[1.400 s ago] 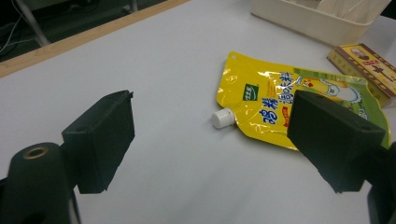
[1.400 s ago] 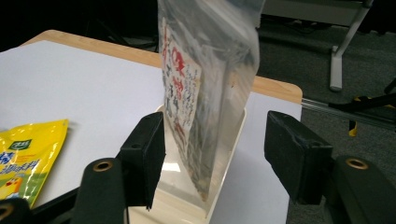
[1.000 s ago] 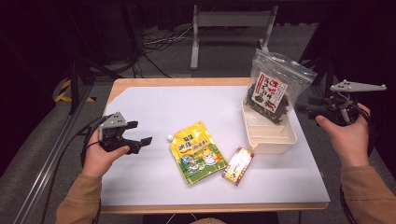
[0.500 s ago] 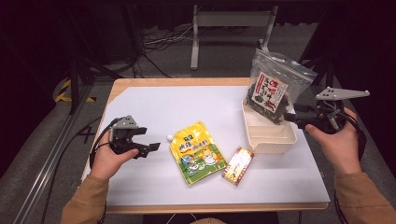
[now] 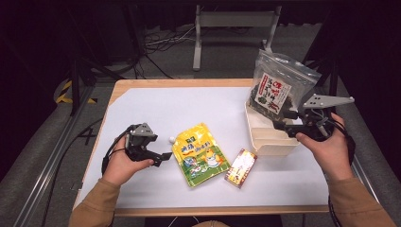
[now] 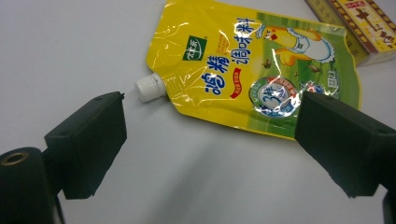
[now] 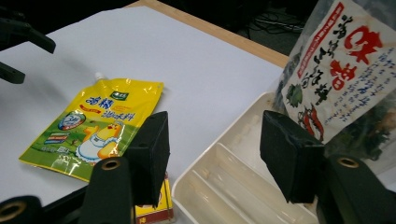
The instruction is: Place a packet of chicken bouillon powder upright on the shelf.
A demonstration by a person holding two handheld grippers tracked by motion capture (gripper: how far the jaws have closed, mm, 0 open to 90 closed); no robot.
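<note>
High view: left gripper [image 5: 163, 156] open wide, empty, just beside the yellow pouch [image 5: 200, 153]. Right gripper [image 5: 283, 120] open too, empty, over the white tray [image 5: 265, 142] by the seaweed bag [image 5: 276, 90].

Bright overhead light on the white table [image 5: 156, 109], dark surroundings, glare on the yellow pouch [image 6: 261, 60].

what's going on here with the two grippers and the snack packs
A person holds a gripper in each hand over a white table. The left gripper, jaws open and just widened, nears the capped corner of a yellow spouted pouch lying flat. The right gripper, jaws open with nothing between them, hovers by a white tray in which a clear bag of dark dried food stands. A small yellow box lies beside the pouch. Nothing is gripped yet.
</note>
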